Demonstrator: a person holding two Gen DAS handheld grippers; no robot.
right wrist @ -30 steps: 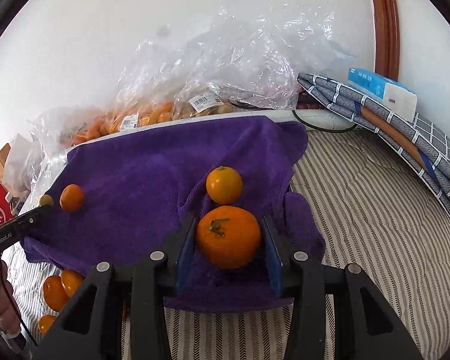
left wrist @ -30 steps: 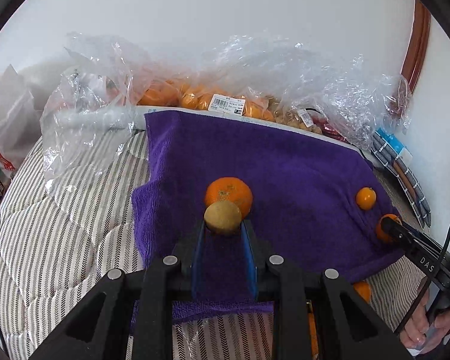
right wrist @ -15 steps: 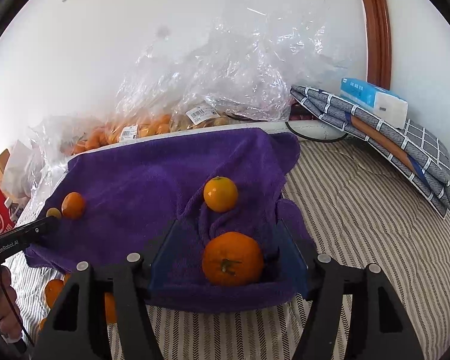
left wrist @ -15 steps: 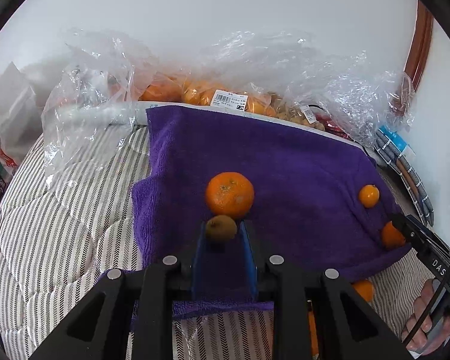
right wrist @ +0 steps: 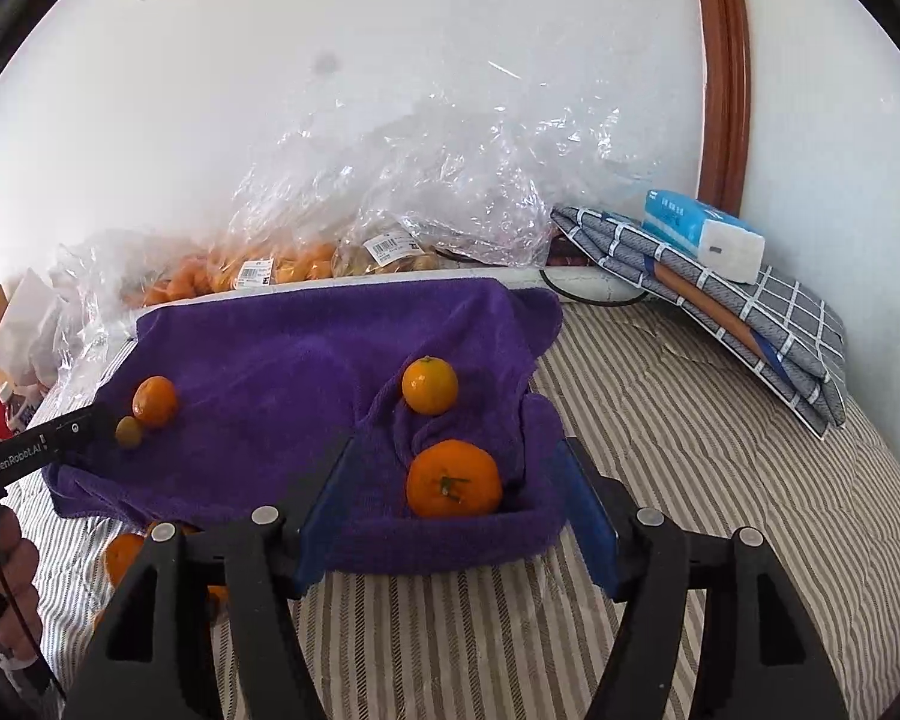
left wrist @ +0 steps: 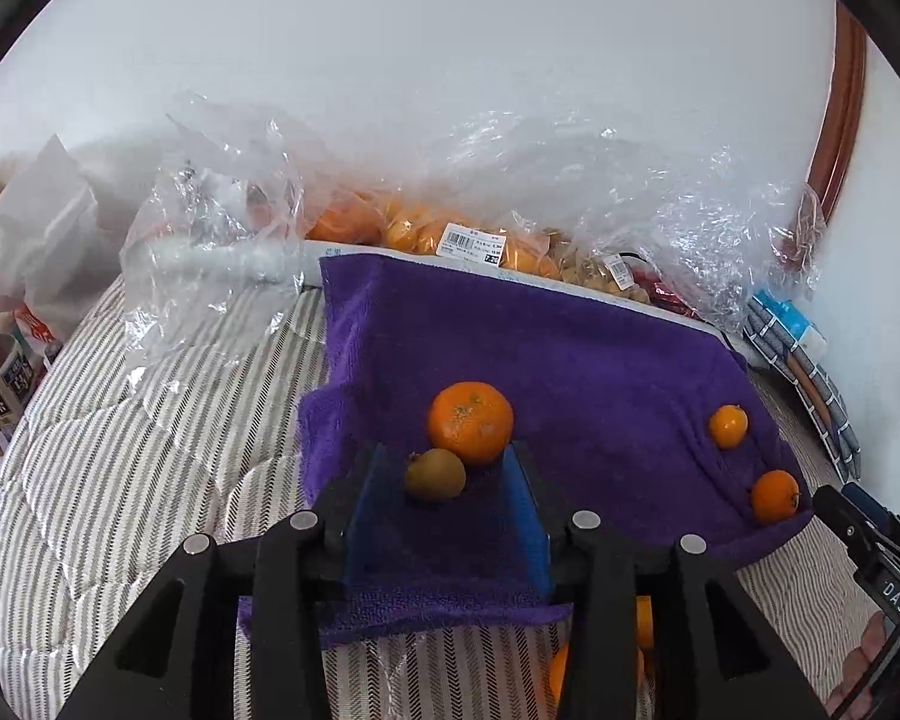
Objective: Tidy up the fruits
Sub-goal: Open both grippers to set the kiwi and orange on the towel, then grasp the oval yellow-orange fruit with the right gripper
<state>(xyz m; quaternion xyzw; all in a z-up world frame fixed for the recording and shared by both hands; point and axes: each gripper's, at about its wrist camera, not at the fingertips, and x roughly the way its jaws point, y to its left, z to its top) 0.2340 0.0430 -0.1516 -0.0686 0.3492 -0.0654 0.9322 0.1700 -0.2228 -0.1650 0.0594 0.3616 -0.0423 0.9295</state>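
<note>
Fruits lie scattered on your purple towel (left wrist: 570,360), and both of your grippers stand over its near edge. Your left gripper (left wrist: 447,477) has its jaws spread, and the kiwi (left wrist: 435,474) sits loose between them on the towel, touching neither blue pad; 1 second ago those pads were clamped on it. Just beyond it, touching, is a large mandarin (left wrist: 471,429). Your right gripper (right wrist: 456,492) is likewise wide open around a second mandarin (right wrist: 453,478), stem facing you, resting in a fold of the towel; 1 second ago it was pinched on that fruit, and half a second ago the jaws had already parted. A small orange (right wrist: 429,385) lies just past it.

In the right wrist view your left gripper's finger reads "GenRobot.AI"; in the left wrist view your right gripper (left wrist: 852,516) shows the letters "DAS". More small oranges (right wrist: 123,555) sit on the striped bedding (right wrist: 720,450) under the towel's near-left corner.

Farther back, along the wall, clear plastic bags (left wrist: 510,180) hold orange fruit and something tan, each with a white barcode label (left wrist: 471,243) whose print is too small to read. On your right a blue-and-white tissue pack (right wrist: 699,234) rests on folded grey checked cloth (right wrist: 750,324). On your left a bottle (left wrist: 0,372) with a dark label stands beside a white bag (left wrist: 36,240); its characters are unclear.
</note>
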